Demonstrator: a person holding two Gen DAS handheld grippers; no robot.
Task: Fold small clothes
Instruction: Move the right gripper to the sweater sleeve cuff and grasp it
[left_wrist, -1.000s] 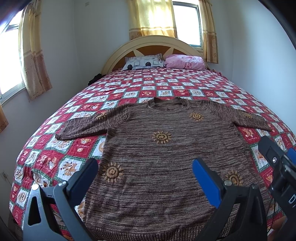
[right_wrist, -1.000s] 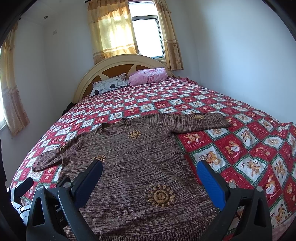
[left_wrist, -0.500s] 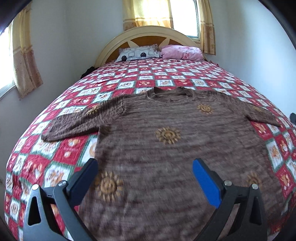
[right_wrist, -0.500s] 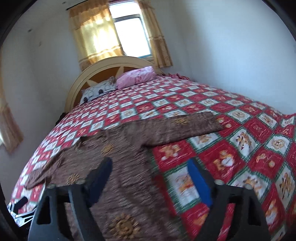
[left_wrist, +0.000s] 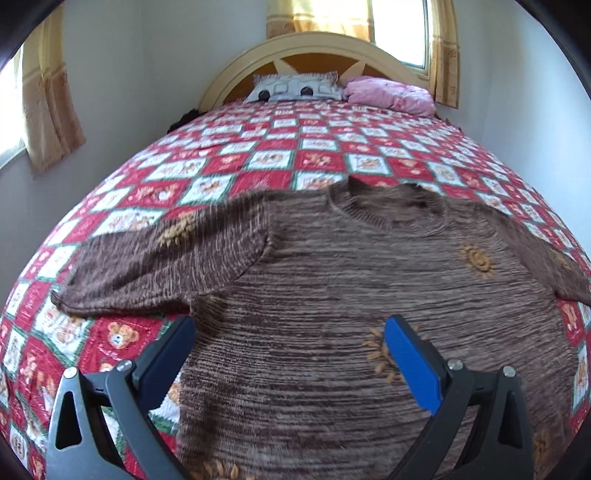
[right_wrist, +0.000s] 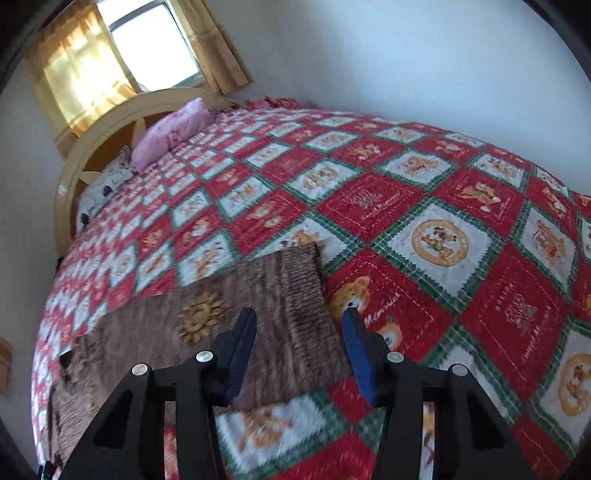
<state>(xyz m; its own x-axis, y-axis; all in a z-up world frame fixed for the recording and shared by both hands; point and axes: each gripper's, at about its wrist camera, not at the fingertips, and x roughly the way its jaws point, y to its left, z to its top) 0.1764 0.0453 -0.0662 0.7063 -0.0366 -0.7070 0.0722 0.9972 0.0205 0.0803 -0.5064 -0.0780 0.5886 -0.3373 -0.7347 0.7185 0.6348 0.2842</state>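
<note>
Brown knit sweater (left_wrist: 332, 288) lies flat, front up, on the checked quilt (left_wrist: 280, 158) of the bed; neck toward the far headboard (left_wrist: 314, 48), sleeves spread left and right. Left tool (left_wrist: 288, 343): jaws wide apart, holding nothing, above the sweater's left armpit area. Right tool (right_wrist: 299, 332): jaws closing, about half apart, straddling the end of the right sleeve (right_wrist: 280, 291); pads not pressing on the cloth.

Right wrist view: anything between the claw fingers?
Yes: the sweater's sleeve end lies between the closing right claw's fingers, not yet pinched, on the quilt.
</note>
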